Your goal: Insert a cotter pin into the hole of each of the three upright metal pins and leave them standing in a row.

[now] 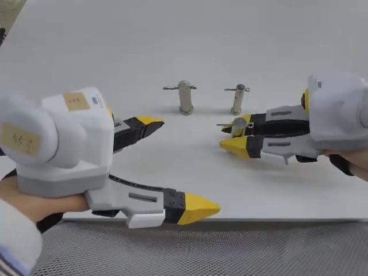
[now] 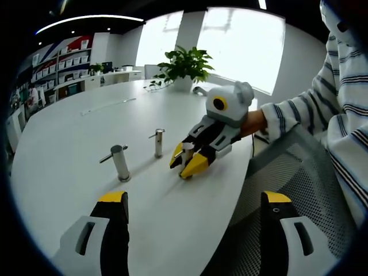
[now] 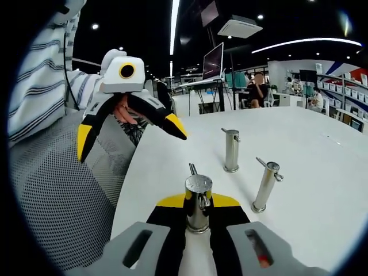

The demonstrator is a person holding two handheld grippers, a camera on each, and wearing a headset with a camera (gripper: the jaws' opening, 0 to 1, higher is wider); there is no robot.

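my left tongs [image 1: 175, 164] hang wide open and empty over the near edge of the table [image 1: 172, 46]. further back the left pin [image 1: 185, 99] and the middle pin [image 1: 237, 100] stand upright near each other, each with a cotter [image 1: 171, 88] through its top. my right tongs [image 1: 240, 133] are clamped on the third pin [image 1: 239, 126], which carries its own cotter and sits nearer to me than the row. i judge this the last step: bring it back in line beside the middle pin, base flat, then ease the jaws off without tipping it.

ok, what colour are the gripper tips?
Yellow, over black, on both the left gripper and the right gripper; clearest in the head view.
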